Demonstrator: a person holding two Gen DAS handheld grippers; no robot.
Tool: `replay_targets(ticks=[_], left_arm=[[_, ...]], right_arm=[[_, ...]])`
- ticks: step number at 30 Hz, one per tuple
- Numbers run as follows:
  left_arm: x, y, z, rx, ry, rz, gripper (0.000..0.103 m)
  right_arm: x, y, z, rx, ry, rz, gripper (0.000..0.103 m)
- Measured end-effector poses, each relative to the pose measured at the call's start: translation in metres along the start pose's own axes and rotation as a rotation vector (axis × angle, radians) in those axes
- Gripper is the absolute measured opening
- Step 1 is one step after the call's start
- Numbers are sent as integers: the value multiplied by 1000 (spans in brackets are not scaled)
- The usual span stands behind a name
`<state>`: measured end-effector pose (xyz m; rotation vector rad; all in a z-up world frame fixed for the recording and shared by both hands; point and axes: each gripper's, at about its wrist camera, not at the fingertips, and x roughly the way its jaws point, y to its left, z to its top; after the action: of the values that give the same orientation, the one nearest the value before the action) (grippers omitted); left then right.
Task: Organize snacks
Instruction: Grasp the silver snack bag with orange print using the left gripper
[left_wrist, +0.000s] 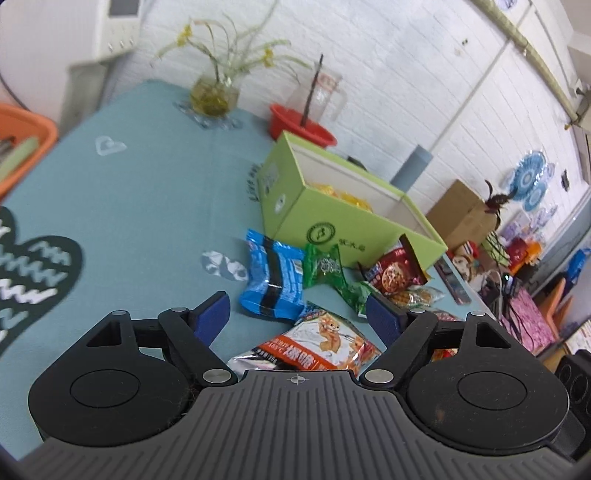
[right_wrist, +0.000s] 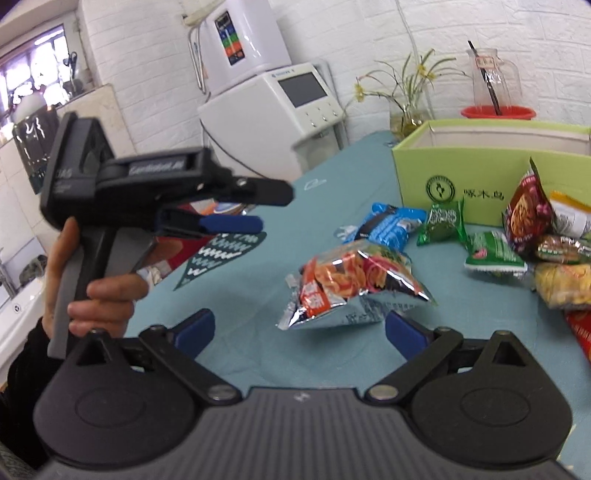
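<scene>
Snacks lie scattered on a teal tablecloth (left_wrist: 147, 206) in front of me, beside an open lime-green cardboard box (left_wrist: 295, 206) that stands upright on the table. Some yellow packaging shows inside the box.

My left gripper (left_wrist: 297, 312) hangs above the cloth with its blue-padded jaws apart and nothing clamped between them. Just below and between them lies a silver and orange chip bag (left_wrist: 317, 347), not touched by either pad. Beyond it, a blue wrapped snack (left_wrist: 271, 282) rests on the cloth, and next to that a green packet (left_wrist: 325, 269) leans close to the box wall. A red cookie pack (left_wrist: 393, 273) sits against the box's near corner.

My right gripper (right_wrist: 299, 328) also has its jaws spread wide and empty. The same silver and orange chip bag (right_wrist: 351, 284) lies just ahead of its fingertips, apart from them. Farther back, the blue snack (right_wrist: 384, 225) and the green packet (right_wrist: 443, 221) lie near the box front (right_wrist: 480, 177). More packets pile up to the right of them.

From the right wrist view, my left gripper (right_wrist: 258, 210) appears at the left, held in a hand (right_wrist: 96, 291) with a dark sleeve.

Behind the table stand a glass vase of yellow flowers (left_wrist: 214, 92), a red basin (left_wrist: 303, 129) and a clear jug (right_wrist: 495, 81).
</scene>
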<state>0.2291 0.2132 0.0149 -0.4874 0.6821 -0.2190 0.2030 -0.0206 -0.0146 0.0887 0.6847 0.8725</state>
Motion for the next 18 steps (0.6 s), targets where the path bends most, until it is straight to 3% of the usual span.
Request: replay_targets(ticks=[4,11,18], left_arm=[[36,-2,-2,-10,113,-2,58],[22,-42,-40,22,133,-84,61],[33,-67,-39,52,103,108,63]], right_arm=[[-1,-2,-10,-12,12,-36,98],[-17,-25,-20,22,6,-109,100],[-16,-33,-16,26,-12,-113,100]])
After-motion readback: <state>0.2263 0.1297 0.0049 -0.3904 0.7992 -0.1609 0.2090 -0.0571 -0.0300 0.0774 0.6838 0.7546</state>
